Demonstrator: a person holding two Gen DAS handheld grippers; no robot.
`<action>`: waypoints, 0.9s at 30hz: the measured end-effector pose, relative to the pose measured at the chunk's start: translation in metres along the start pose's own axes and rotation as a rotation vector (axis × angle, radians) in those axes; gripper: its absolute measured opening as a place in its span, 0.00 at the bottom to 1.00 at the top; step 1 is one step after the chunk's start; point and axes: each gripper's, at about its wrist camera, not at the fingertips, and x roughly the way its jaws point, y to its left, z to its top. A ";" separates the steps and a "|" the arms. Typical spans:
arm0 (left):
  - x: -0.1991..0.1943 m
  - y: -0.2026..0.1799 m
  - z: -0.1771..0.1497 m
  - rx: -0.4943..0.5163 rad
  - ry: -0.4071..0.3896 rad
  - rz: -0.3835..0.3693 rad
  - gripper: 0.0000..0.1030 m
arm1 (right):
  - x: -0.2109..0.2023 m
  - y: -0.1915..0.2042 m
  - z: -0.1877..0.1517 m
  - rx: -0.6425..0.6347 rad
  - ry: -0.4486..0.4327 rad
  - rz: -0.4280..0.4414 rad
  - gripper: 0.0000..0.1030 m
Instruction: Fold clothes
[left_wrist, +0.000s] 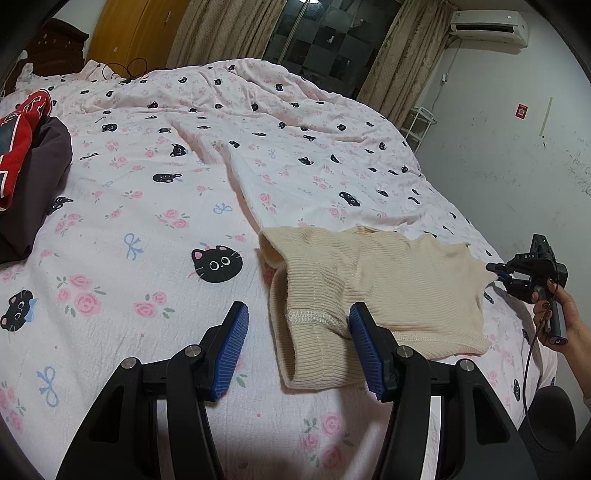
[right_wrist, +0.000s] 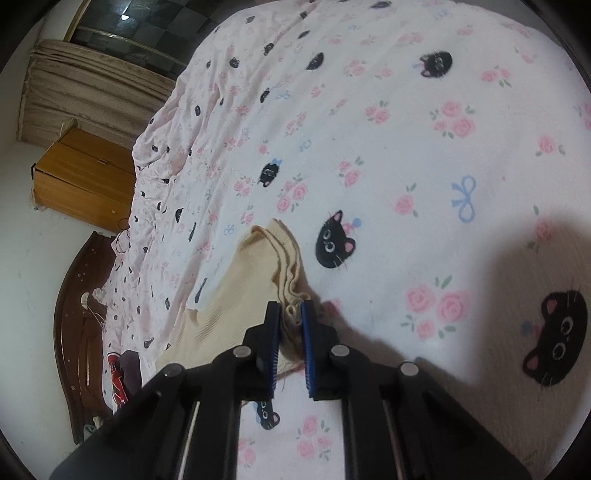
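A cream ribbed knit top (left_wrist: 388, 288) lies flat on the cat-print bed cover (left_wrist: 166, 206), near its front right edge. My left gripper (left_wrist: 299, 317) hovers open over the top's near left part, and a folded cuff lies between its blue pads without being pinched. In the left wrist view, my right gripper (left_wrist: 493, 268) sits at the top's far right corner, held by a person's hand (left_wrist: 565, 317). In the right wrist view, the right gripper (right_wrist: 290, 308) is shut on a bunched edge of the cream top (right_wrist: 236, 288).
A pile of red and dark clothes (left_wrist: 26, 158) sits at the bed's left side. A white wall (left_wrist: 517, 166) runs close along the bed's right edge. A dark wooden headboard (right_wrist: 77, 325) and a wooden cabinet (right_wrist: 81, 177) stand beyond the bed.
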 end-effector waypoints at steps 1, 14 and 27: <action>0.000 0.000 0.000 -0.001 0.000 -0.001 0.50 | -0.002 0.003 0.000 -0.007 -0.002 0.001 0.11; 0.000 0.002 0.002 -0.008 -0.002 -0.010 0.50 | -0.009 0.094 -0.017 -0.237 0.019 0.029 0.11; -0.001 0.005 0.003 -0.022 -0.004 -0.026 0.50 | 0.043 0.217 -0.098 -0.560 0.198 0.089 0.11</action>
